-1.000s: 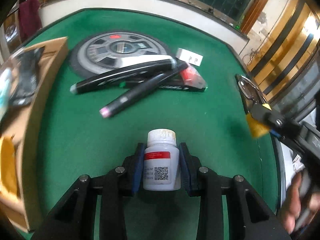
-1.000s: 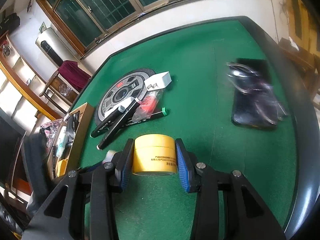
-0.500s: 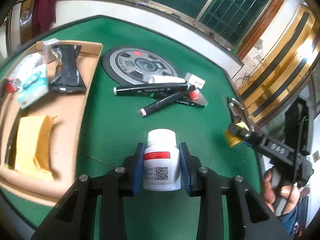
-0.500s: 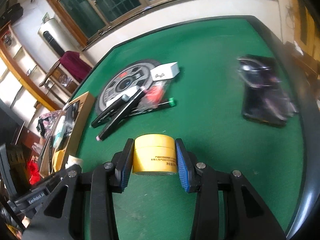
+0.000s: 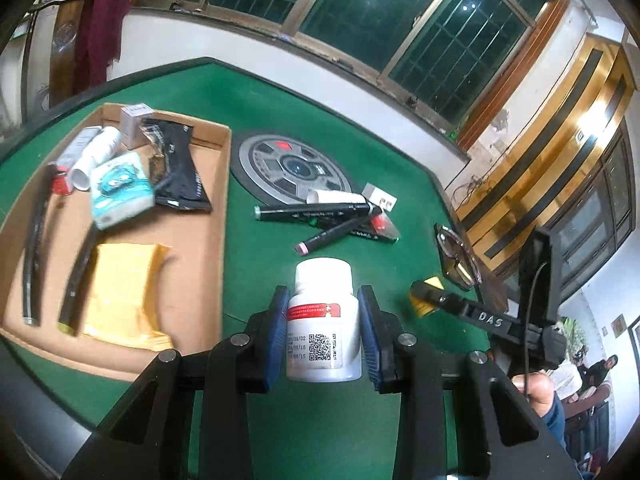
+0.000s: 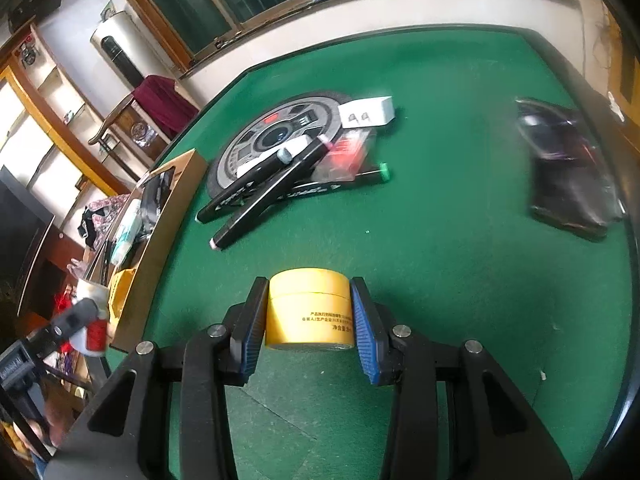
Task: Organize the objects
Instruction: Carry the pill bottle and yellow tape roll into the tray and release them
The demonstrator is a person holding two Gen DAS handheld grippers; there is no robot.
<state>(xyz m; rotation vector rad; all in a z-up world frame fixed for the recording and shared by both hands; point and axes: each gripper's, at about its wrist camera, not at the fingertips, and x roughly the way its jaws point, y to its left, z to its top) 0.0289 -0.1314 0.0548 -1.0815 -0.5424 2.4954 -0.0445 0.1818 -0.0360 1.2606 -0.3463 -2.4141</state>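
Observation:
My left gripper [image 5: 323, 334] is shut on a white pill bottle [image 5: 323, 332] with a red label band, held upright above the green table [image 5: 280, 280], just right of the cardboard tray [image 5: 188, 256]. My right gripper [image 6: 309, 318] is shut on a yellow tape roll [image 6: 308, 312], lifted over the table's near side. In the left wrist view the right gripper and its yellow roll [image 5: 426, 300] show at the right. In the right wrist view the bottle [image 6: 93, 320] shows at the far left, beside the tray [image 6: 168, 208].
The tray holds a black pouch [image 5: 178, 172], a teal packet [image 5: 120, 188], white tubes, a yellow envelope [image 5: 120, 280] and dark strips. Black markers [image 5: 316, 212], a red packet and a white box [image 6: 366, 112] lie by a wheel-patterned disc [image 5: 292, 168]. Glasses on a dark case [image 6: 568, 172] lie right.
My left gripper has risen and swung left with the bottle, bringing the whole tray into view. The right gripper drifted slightly, still holding the tape roll.

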